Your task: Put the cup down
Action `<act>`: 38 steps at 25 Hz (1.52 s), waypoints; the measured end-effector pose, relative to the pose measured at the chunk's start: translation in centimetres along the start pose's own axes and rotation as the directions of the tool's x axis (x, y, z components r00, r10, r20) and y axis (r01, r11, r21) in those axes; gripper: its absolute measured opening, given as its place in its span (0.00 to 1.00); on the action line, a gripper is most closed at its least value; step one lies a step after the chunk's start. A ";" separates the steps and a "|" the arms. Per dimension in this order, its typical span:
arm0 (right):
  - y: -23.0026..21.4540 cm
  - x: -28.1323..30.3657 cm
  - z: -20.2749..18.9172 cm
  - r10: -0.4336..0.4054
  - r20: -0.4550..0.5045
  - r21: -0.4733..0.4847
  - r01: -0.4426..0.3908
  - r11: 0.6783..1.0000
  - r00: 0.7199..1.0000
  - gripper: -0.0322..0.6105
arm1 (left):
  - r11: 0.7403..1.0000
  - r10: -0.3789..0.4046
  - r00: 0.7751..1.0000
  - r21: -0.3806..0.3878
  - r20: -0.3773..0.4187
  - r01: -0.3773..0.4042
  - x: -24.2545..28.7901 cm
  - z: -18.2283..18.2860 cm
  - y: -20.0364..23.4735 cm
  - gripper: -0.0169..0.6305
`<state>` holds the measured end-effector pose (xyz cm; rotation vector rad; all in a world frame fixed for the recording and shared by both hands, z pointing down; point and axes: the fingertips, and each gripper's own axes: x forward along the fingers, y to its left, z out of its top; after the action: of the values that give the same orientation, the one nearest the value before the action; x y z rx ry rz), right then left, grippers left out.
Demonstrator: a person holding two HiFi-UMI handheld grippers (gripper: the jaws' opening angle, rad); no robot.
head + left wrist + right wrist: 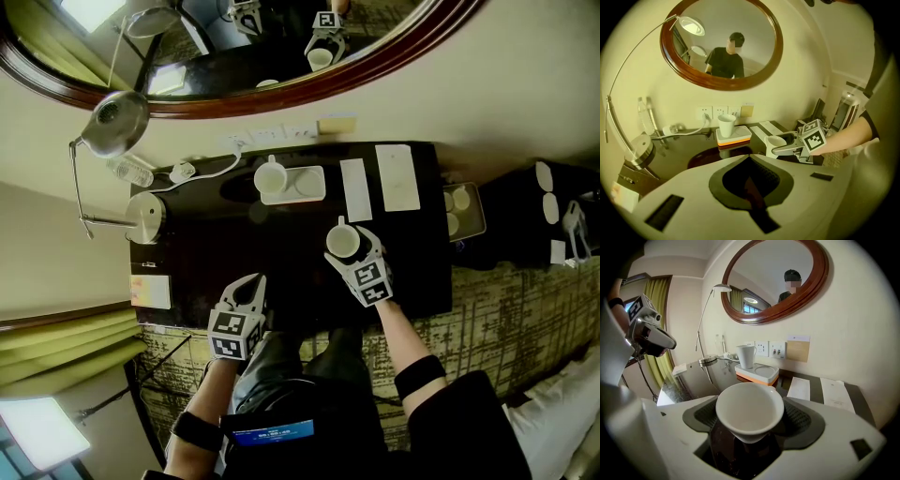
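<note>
White china, the cup (341,240) sits upright and mouth-up between the jaws of the right gripper (349,251), which are closed on its lower body; the right gripper view shows the pads pressing on either side of the cup's narrow base. The right forearm (405,336) reaches forward from the person's body, bare to a dark band near the elbow, and the gripper tilts downward toward the tray (314,184).

The held cup is on the person's side of the tray and a little to its right, apart from it, over the dark desk (281,246). Whether its base touches the desk cannot be told.

A second white cup (270,176) stands on the left part of the tray, and two white paper sheets (356,189) lie just right of the tray.

The left gripper (247,291) is well short of the tray, on the person's side and to its left, at the desk's near edge. Its jaws are pressed together with nothing between them, as the left gripper view shows. The left forearm (208,398) comes up from below with a dark wristband, and this gripper also slants down toward the desk.
</note>
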<state>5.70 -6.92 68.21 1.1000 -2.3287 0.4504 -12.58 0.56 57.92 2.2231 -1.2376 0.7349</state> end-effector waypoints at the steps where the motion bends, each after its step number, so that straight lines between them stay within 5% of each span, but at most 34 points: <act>1: 0.0 -0.1 -0.1 -0.003 0.000 0.002 0.003 1.000 1.000 0.73 | 1.000 0.004 1.000 0.000 0.003 -0.004 -0.1 0.0 0.1 0.02; 22: 0.6 -4.6 1.2 0.005 -0.053 0.047 -0.002 0.999 0.999 0.78 | 1.000 -0.029 0.997 0.009 0.066 0.028 -2.2 1.7 -0.6 0.02; 26: 0.3 -7.1 2.5 -0.027 -0.005 0.068 0.028 0.997 1.000 0.67 | 0.999 -0.051 0.993 0.019 0.110 0.049 -2.4 2.7 -1.0 0.02; 33: -1.3 -10.6 4.8 -0.164 0.029 0.115 0.160 0.980 0.986 0.05 | 0.998 -0.055 0.989 0.003 0.136 0.055 -2.8 3.6 -0.6 0.02; 38: -0.9 -12.1 6.3 -0.126 0.036 0.123 0.121 0.985 0.991 0.05 | 0.999 -0.049 0.987 -0.004 0.155 0.050 -2.8 3.4 -0.6 0.02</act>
<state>10.93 -3.23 56.19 1.3157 -2.2793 0.5308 -12.62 0.40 53.48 2.3321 -1.2497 0.5456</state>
